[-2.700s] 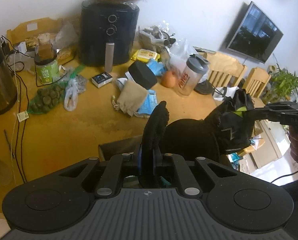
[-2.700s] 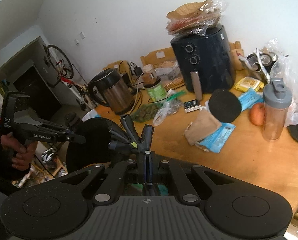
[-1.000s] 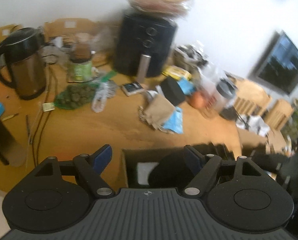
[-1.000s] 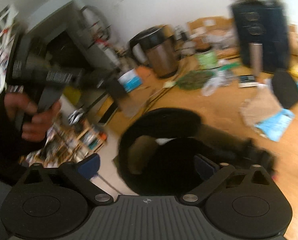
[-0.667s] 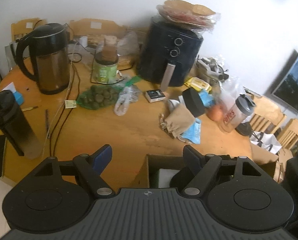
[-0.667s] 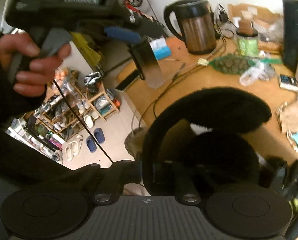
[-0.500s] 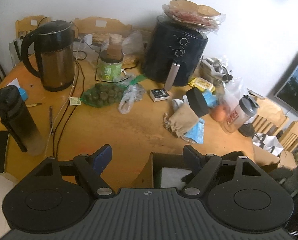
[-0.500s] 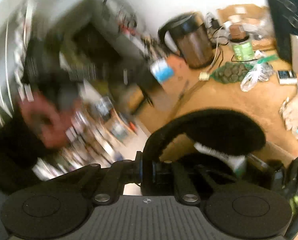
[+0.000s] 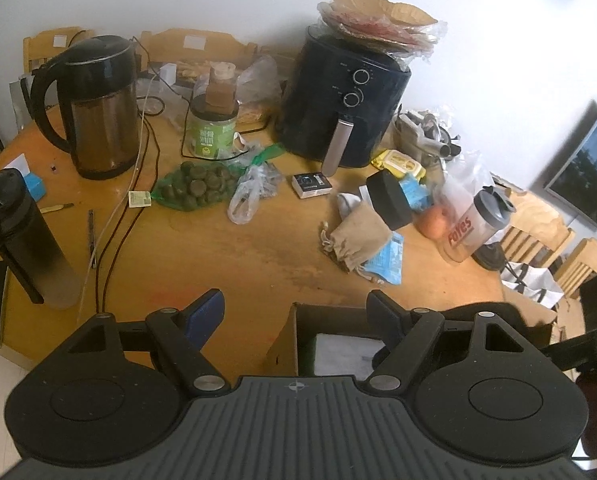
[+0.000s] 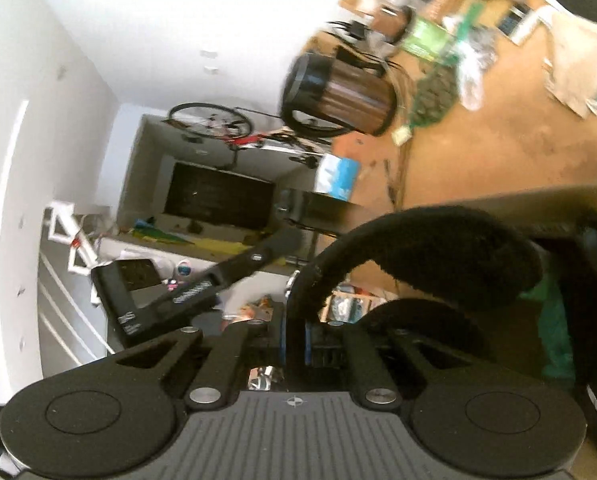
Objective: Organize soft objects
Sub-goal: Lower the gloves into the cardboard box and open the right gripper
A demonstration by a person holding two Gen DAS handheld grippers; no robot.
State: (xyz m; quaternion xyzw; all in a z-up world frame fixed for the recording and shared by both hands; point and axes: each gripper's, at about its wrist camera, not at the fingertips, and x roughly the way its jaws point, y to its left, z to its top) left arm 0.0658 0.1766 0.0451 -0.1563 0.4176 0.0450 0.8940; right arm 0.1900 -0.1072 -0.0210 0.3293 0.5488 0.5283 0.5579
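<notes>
The right gripper (image 10: 294,344) pinches a black hat (image 10: 438,248) at its brim (picture blurred); the left gripper (image 9: 296,312), fingers spread, hovers with a cardboard box (image 9: 290,332) at six o'clock.

Bright daylight, fisheye edges; right view motion-blurred

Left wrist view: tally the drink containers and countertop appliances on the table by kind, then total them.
Kettle: 1
Black flask: 1
Shaker bottle: 1
Air fryer: 1
Total: 4
</notes>
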